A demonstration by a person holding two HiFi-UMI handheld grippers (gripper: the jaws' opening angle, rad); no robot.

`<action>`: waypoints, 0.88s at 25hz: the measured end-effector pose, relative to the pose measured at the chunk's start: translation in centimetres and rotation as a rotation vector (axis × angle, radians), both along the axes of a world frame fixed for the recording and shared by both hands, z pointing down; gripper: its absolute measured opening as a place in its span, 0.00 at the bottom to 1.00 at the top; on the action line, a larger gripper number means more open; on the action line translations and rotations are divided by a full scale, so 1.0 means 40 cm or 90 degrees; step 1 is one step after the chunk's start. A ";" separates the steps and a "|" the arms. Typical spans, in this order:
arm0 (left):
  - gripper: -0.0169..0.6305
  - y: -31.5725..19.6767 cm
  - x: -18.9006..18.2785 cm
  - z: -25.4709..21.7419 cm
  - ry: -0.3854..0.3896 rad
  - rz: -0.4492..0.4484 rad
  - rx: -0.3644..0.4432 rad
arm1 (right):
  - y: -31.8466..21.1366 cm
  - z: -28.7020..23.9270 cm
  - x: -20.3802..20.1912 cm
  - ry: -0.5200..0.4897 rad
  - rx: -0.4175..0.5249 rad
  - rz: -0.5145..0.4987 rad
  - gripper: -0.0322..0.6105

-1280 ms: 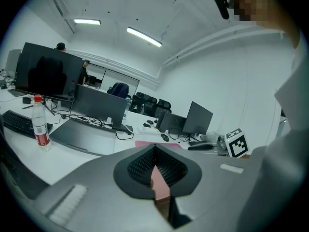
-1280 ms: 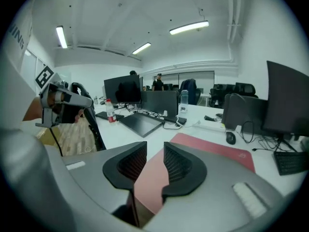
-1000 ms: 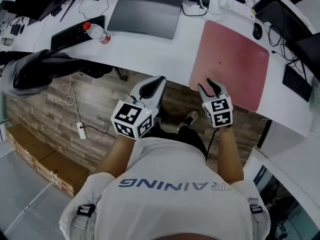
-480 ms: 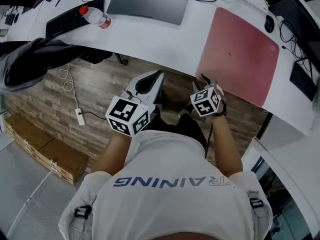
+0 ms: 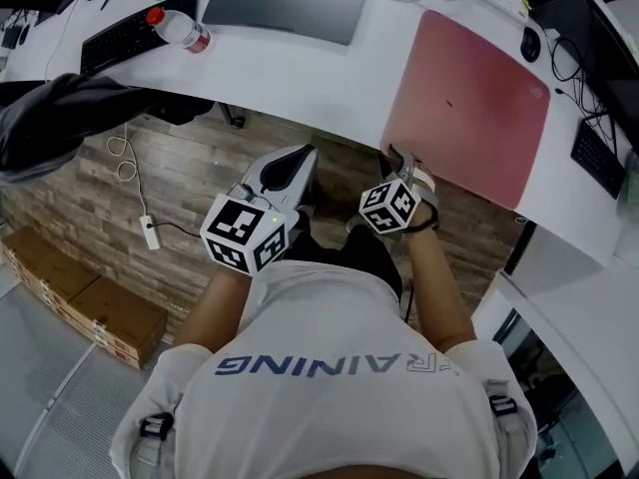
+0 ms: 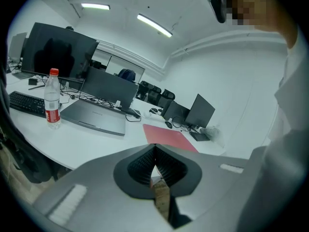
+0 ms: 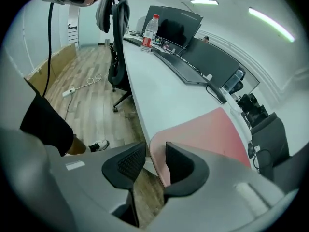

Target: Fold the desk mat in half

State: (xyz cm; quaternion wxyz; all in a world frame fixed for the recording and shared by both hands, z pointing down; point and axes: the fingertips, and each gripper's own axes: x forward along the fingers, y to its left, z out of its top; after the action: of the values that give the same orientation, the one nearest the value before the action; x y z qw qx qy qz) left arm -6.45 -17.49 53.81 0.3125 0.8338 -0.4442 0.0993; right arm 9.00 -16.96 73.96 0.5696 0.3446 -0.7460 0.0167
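**Right gripper straddling the mat's near corner, left gripper clenched and empty**

The person is standing at the edge of a curved white desk [image 5: 300,78], holding a gripper in each hand. The right gripper [image 7: 155,147] is pointing steeply down at the desk's rim. Its jaws have just been closing, but they are standing apart. The near corner of the pink desk mat [image 5: 469,103] is sitting between them, slightly overhanging the rim. A sliver of gap is showing between the mat's edge and the left-hand jaw, so the pads are not pinching it yet.

From that corner, the mat is lying flat and unfolded on the desk, stretching away ahead of the right gripper. A dark mouse [image 5: 531,43] is resting just past the mat's far edge.

The left gripper [image 6: 154,149] is hovering beside the right one, off the desk and above the wooden floor [image 5: 180,188]. Its jaws are pressing together at the tips with nothing between them. Ahead of it, a closed grey laptop [image 5: 285,3] is lying on the desk. Farther to its left, a water bottle [image 5: 175,30] with a red cap is standing next to a black keyboard [image 5: 118,40].
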 end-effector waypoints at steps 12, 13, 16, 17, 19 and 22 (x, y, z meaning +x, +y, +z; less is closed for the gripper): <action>0.03 0.011 0.031 -0.025 -0.001 0.016 0.011 | -0.003 -0.032 0.010 -0.066 -0.026 0.003 0.10; 0.03 0.011 0.034 -0.028 -0.002 0.018 0.013 | -0.003 -0.039 0.013 -0.074 -0.022 0.012 0.10; 0.03 0.008 0.052 -0.042 0.001 0.025 0.020 | -0.006 -0.060 0.025 -0.103 -0.016 0.045 0.10; 0.03 0.006 0.061 -0.047 0.002 0.029 0.023 | -0.008 -0.068 0.029 -0.109 -0.013 0.052 0.10; 0.03 0.005 0.083 -0.059 0.003 0.039 0.030 | -0.014 -0.084 0.044 -0.118 -0.006 0.069 0.10; 0.03 0.009 0.124 -0.076 0.004 0.055 0.038 | -0.021 -0.112 0.088 -0.131 0.011 0.103 0.10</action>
State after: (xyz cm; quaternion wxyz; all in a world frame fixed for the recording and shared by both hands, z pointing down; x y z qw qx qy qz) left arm -1.50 -17.14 50.79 0.2844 0.8612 -0.4099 0.0970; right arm 12.50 -17.79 69.46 0.4839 0.4054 -0.7701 0.0913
